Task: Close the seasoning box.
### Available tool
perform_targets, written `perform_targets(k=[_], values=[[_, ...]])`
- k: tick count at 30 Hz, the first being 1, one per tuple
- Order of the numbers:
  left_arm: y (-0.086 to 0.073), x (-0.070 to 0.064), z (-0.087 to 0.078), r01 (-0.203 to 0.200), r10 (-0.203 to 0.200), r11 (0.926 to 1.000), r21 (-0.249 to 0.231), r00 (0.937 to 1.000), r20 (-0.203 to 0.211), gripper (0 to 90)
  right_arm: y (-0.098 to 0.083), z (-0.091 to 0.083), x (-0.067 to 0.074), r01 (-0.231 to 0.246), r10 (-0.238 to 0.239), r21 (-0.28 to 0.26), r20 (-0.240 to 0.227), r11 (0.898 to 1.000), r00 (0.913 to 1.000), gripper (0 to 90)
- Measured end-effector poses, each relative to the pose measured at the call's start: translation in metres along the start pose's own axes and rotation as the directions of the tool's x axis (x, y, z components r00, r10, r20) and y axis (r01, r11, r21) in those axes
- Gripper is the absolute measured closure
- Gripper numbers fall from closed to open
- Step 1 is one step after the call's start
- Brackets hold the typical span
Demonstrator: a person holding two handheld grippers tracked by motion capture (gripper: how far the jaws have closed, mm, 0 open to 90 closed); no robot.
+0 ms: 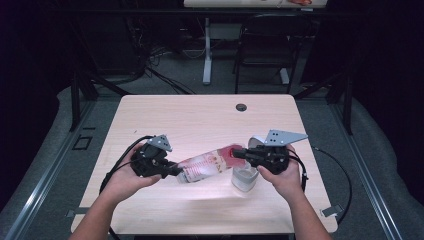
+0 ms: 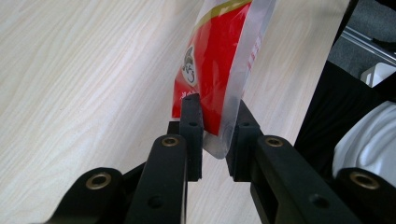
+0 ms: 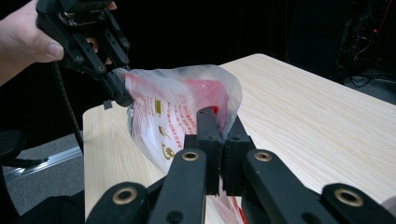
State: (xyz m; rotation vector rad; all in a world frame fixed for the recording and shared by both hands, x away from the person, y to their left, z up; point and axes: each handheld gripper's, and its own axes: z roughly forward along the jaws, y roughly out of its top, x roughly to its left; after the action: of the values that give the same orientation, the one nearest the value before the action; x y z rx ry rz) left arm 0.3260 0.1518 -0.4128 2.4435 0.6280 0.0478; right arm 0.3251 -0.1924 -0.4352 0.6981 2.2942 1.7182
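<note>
Red-printed plastic pouch (image 1: 207,166) held above surface (image 1: 200,120), stretched between grippers: left gripper (image 1: 172,170) clamped on 9 o'clock end, right gripper (image 1: 237,153) clenched on 3 o'clock end.

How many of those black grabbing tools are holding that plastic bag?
2. The left tool pinches the plastic bag at its left end; the right tool grips its red right end, above a clear cup.

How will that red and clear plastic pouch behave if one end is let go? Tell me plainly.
The red and clear plastic pouch looks floppy: it bulges and creases between the left tool and the right tool, so a freed end would probably droop. It seems light, hanging from thin edges. Its glossy film may slip from the left tool's pads, which sit at the corner.
</note>
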Motion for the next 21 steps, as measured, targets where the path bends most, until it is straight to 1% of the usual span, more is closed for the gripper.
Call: perform_targets(k=[11,21], values=[[0.006,-0.002,-0.004,-0.008,0.008,1.0000,-0.005,0.9999,-0.009,79.7,-0.001,-0.003,-0.002,-0.008,0.008,0.002,0.003,1.000,1.0000,88.9],[0.011,-0.002,-0.007,-0.014,0.014,0.9999,-0.006,0.9999,-0.007,79.7,-0.002,-0.006,-0.003,-0.013,0.013,0.005,0.008,1.000,0.9999,88.9]])
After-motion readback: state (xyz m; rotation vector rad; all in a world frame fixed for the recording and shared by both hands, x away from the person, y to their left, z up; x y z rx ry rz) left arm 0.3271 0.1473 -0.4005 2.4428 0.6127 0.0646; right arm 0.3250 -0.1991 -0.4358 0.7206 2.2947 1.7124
